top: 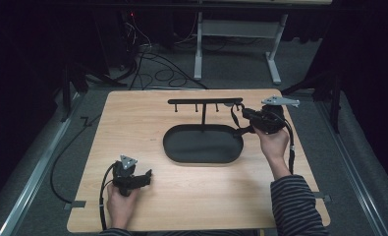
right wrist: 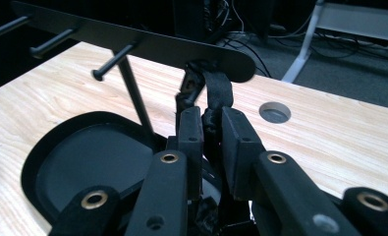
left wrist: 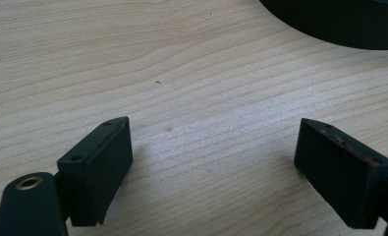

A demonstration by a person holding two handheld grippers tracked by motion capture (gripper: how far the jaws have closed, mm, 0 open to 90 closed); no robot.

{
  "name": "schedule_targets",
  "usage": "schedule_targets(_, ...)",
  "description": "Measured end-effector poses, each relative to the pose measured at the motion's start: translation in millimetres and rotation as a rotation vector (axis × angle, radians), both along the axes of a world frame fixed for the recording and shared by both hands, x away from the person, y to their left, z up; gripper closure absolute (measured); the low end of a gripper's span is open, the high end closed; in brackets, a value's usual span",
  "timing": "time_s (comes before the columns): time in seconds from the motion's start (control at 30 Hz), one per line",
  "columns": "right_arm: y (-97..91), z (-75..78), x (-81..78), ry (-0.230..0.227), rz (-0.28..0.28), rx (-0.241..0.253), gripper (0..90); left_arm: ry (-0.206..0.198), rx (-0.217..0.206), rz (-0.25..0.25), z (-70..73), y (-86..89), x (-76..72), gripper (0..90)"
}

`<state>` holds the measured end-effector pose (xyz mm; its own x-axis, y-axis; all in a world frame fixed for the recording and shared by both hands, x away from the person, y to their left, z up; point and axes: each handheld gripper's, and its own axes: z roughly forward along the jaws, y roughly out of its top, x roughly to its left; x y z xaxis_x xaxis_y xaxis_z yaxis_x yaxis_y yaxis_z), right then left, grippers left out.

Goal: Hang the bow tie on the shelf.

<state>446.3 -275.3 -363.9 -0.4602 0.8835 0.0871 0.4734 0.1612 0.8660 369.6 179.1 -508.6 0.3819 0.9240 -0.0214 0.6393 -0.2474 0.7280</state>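
Right gripper view: right tongs point(right wrist: 211, 132) clench a black strap point(right wrist: 217, 88) at the rack's point(right wrist: 132, 42) end peg, hanging nearly done; left tongs point(left wrist: 213, 167) idle, released, over the table point(left wrist: 181, 73).

Your right gripper point(top: 244, 115) holds a black strap point(top: 236, 119) at the right end of the rack point(top: 205, 102); your left gripper point(top: 145, 178) rests on the near-left surface point(top: 132, 118).

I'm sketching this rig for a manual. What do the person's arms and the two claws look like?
Both the left claw and the right claw are matt black, each topped by a grey three-cornered plate and trailing a black cable. Their jaws are blocky black pads on arms with brass-ringed holes. The right sleeve is dark with thin pale stripes.
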Motion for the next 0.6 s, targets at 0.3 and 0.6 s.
schedule_targets(0.3, -3.1, -4.3, 2.7, 0.033, -0.019, 0.011, 75.2, 0.002, 0.001, -0.001, 0.1, 0.1, 0.0, 14.9)
schedule_targets(0.6, -5.5, -7.0, -3.9, 0.034, -0.027, 0.011, 71.5, 0.002, 0.001, -0.001, 0.1, 0.1, 0.0, 14.9)
